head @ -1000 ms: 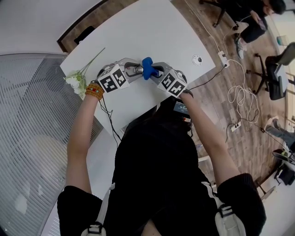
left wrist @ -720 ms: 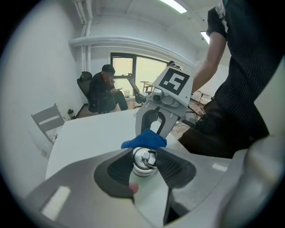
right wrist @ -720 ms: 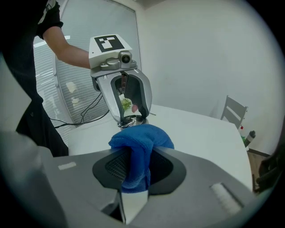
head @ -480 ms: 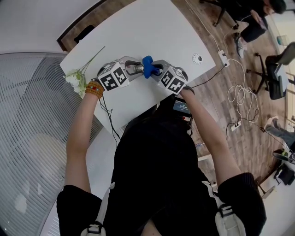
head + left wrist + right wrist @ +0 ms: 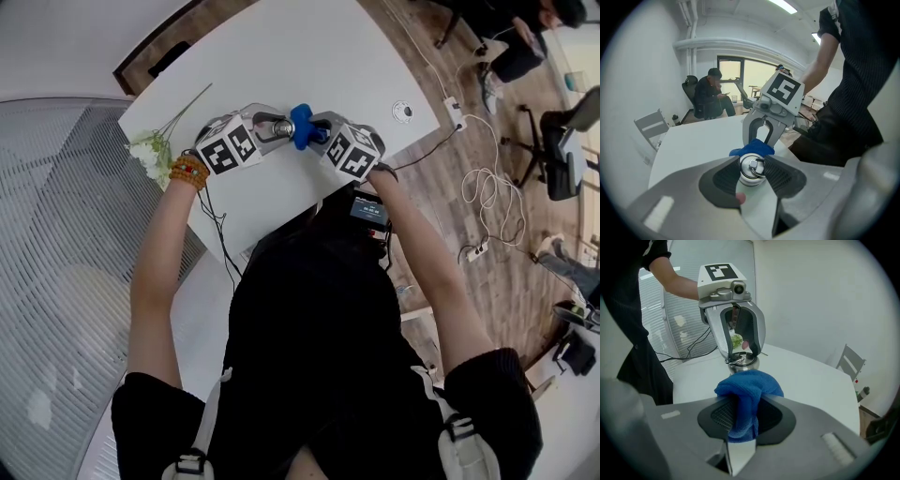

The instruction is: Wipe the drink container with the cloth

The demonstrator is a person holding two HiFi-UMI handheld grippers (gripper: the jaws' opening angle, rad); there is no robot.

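A small steel drink container (image 5: pixel 751 171) with a ring on its cap is clamped in my left gripper (image 5: pixel 752 174), shut on it; the container (image 5: pixel 739 363) also shows in the right gripper view, held over the white table (image 5: pixel 281 56). My right gripper (image 5: pixel 743 420) is shut on a bunched blue cloth (image 5: pixel 746 394), whose front fold presses against the container. In the head view the cloth (image 5: pixel 302 126) sits between the left gripper (image 5: pixel 274 131) and the right gripper (image 5: pixel 319 137), which face each other near the table's front edge.
A white artificial flower sprig (image 5: pixel 155 150) lies at the table's left corner. A small round white device (image 5: pixel 402 112) sits near the right edge. Cables and a power strip (image 5: pixel 455 112) trail over the wooden floor, where a seated person (image 5: pixel 511 37) and office chairs (image 5: pixel 562 141) stand.
Both grippers, with container and cloth, have shifted slightly toward the far side of the table. The cloth stays against the container.
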